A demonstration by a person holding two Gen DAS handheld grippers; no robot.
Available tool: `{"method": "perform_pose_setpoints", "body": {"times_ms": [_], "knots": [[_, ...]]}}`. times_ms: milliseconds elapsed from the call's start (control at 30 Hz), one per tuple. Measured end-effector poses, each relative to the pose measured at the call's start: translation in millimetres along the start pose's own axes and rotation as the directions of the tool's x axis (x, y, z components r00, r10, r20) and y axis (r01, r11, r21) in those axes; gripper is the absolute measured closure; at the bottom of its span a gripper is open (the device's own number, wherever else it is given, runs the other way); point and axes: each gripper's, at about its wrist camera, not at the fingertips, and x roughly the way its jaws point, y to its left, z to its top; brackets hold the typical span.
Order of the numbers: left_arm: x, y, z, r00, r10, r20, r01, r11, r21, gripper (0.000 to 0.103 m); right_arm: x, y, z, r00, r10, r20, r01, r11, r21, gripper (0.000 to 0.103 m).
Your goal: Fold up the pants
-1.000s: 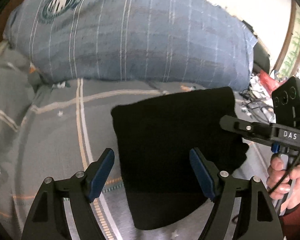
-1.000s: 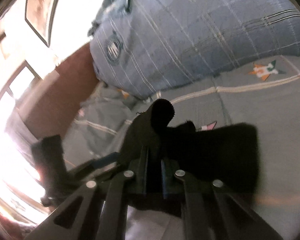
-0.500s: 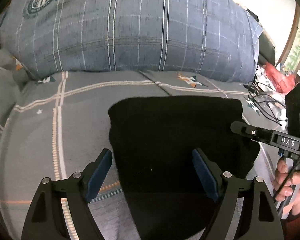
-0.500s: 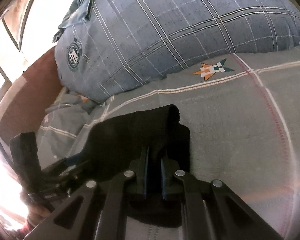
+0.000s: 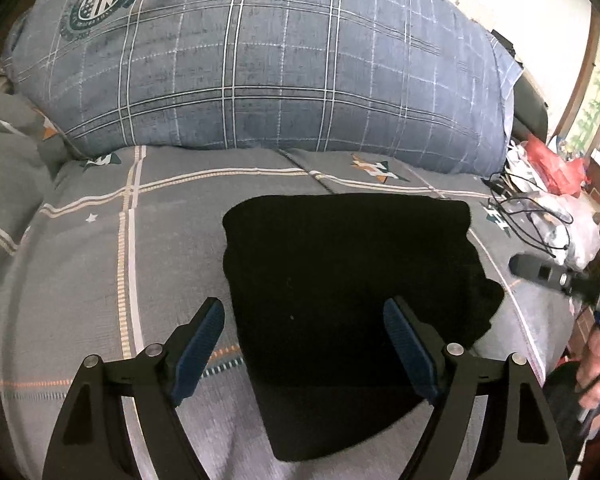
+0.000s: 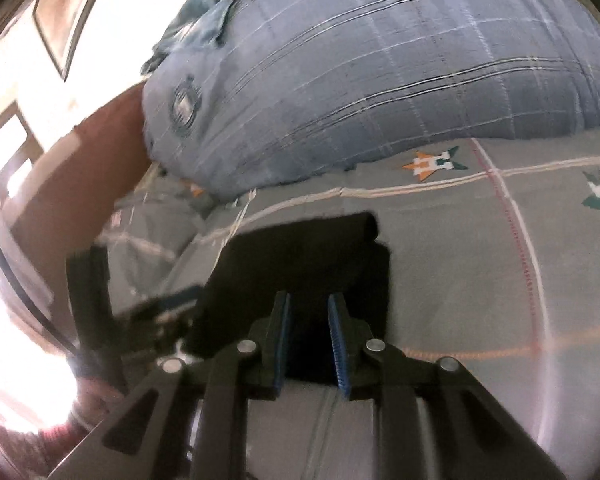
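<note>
The black pants [image 5: 340, 280] lie folded into a compact rectangle on the grey patterned bedsheet [image 5: 100, 260]. My left gripper [image 5: 304, 344] is wide open and empty, its blue-padded fingers hovering over the near part of the pants. In the right wrist view the pants [image 6: 300, 256] lie flat in front of my right gripper [image 6: 308, 320]. That gripper is partly open with nothing between its pads, just at the near edge of the fabric. The right gripper also shows at the right edge of the left wrist view [image 5: 540, 272], clear of the pants.
A large blue plaid quilt bundle [image 5: 260, 60] lies behind the pants. Cables [image 5: 528, 216] and plastic bags [image 5: 552, 164] sit off the bed's right side. A rumpled grey cover [image 5: 4, 168] lies at left. A brown headboard or wall [image 6: 72, 168] stands beyond.
My right gripper opened and let go of the pants corner, then drew back to the right. The fabric now lies flat. The left gripper stayed open above the pants.
</note>
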Motion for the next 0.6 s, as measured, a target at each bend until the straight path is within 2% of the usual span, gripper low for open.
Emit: {"method": "perform_pose_setpoints", "body": {"times_ms": [167, 300, 433, 600], "knots": [[2, -3, -8, 1.000, 0.005, -0.026, -0.004, 1.000, 0.014, 0.021, 16, 9, -11, 0.999, -0.026, -0.047, 0.024, 0.999, -0.034, 0.082], [3, -4, -11, 0.999, 0.011, -0.030, -0.011, 1.000, 0.010, 0.021, 17, 8, -17, 0.997, -0.058, -0.055, 0.055, 0.998, -0.043, 0.099], [1, -4, -10, 1.000, 0.004, -0.028, -0.004, 1.000, 0.004, 0.021, -2, 7, -23, 0.999, -0.044, -0.027, 0.043, 0.998, -0.051, 0.101], [3, -5, -11, 1.000, 0.012, -0.025, -0.012, 1.000, 0.012, 0.019, -4, 5, -34, 0.997, -0.053, -0.053, 0.050, 0.997, -0.055, 0.102]]}}
